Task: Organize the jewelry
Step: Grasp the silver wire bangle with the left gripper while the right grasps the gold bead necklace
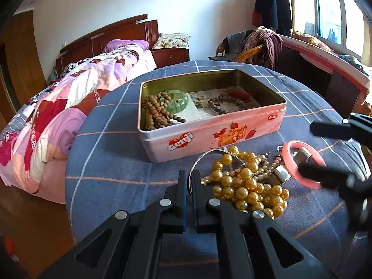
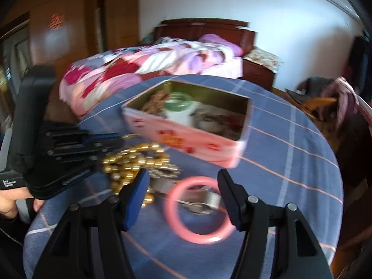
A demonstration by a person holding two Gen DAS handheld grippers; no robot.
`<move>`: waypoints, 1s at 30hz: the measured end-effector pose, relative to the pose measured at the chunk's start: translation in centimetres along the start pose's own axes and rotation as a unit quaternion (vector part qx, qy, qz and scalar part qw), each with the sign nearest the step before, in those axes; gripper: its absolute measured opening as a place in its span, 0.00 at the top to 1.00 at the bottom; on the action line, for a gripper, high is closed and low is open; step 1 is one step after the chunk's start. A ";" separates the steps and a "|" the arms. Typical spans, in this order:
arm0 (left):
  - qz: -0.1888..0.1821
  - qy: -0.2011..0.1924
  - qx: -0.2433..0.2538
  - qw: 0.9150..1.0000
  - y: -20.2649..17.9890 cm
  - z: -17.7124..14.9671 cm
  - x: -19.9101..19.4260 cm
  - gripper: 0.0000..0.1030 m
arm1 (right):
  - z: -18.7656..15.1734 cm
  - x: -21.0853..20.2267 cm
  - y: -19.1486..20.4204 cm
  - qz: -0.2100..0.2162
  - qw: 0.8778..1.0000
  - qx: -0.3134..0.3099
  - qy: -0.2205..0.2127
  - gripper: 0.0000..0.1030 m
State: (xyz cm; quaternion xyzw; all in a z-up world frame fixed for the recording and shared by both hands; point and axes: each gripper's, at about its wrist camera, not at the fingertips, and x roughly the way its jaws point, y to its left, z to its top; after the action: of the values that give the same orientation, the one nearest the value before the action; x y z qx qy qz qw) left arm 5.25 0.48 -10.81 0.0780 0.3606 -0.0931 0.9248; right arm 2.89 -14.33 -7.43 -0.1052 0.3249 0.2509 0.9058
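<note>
An open pink tin (image 1: 209, 137) stands on the blue checked table and holds wooden beads (image 1: 155, 111), a green bangle (image 1: 175, 101) and darker beads. In front lie a gold pearl necklace (image 1: 246, 186), a thin silver bangle (image 1: 209, 154), a metal watch (image 1: 282, 174) and a pink bangle (image 1: 302, 162). My left gripper (image 1: 189, 179) is shut on the silver bangle's rim. My right gripper (image 2: 183, 186) is open, its fingers either side of the pink bangle (image 2: 197, 209); the right wrist view is blurred. The tin (image 2: 186, 125) and the necklace (image 2: 137, 160) show there too.
The round table (image 1: 111, 162) has a blue checked cloth. A bed with a pink quilt (image 1: 69, 107) stands to the left beyond the table's edge. A chair with clothes (image 1: 253, 46) and a desk under the window are at the back right.
</note>
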 end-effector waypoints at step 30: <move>0.014 0.008 -0.015 1.000 1.9 -0.3 -0.3 0.97 | 1.2 2.3 2.3 0.024 0.999 -0.033 0.034 0.88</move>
State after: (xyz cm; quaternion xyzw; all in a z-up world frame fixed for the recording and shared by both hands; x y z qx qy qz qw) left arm 5.25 2.42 -10.72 0.0698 0.3686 -0.0736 0.9240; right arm 3.87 -11.10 -8.06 -0.1361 0.3494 0.2792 0.8840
